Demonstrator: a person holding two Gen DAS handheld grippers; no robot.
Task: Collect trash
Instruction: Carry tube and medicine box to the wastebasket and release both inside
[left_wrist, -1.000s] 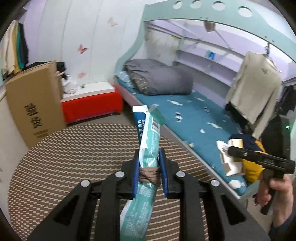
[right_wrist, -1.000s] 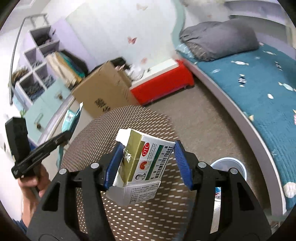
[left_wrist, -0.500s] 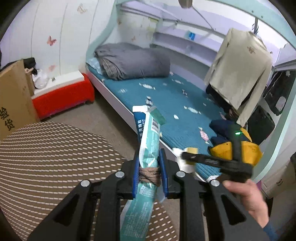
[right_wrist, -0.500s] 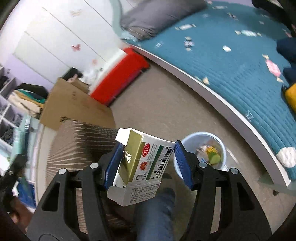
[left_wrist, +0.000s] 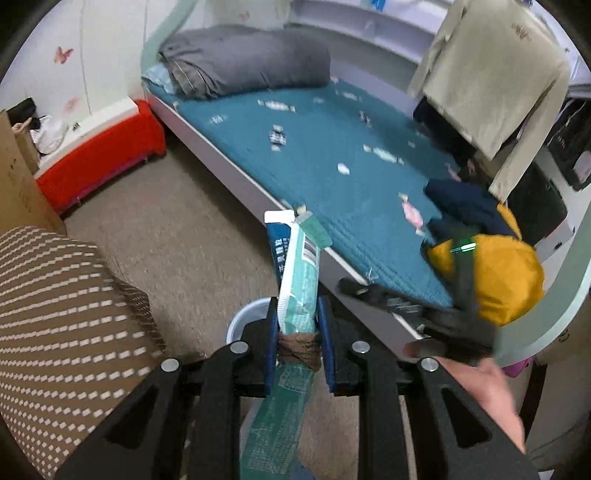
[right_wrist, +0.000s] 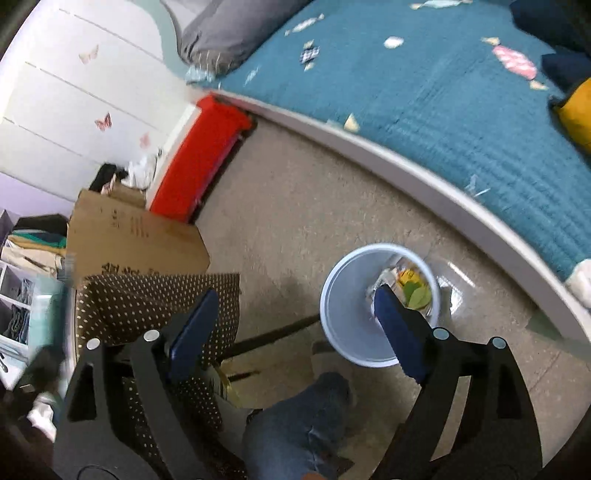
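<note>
Trash in the form of a teal wrapper (left_wrist: 300, 284) stands upright between the narrow-set blue pads of the left gripper (left_wrist: 298, 345), which clamp it above the pale blue bin (right_wrist: 349, 325) on the carpet beside the bed (right_wrist: 424, 92). The right gripper (right_wrist: 295, 314) has its jaws opening wide with nothing between them, one blue pad (right_wrist: 397, 328) overlapping the bin's rim, and crumpled scraps with yellow and green pieces (right_wrist: 410, 288) lie inside the bin. A brown dotted table (right_wrist: 155, 295) sits to the left, a jeans-clad leg (right_wrist: 295, 424) below.
</note>
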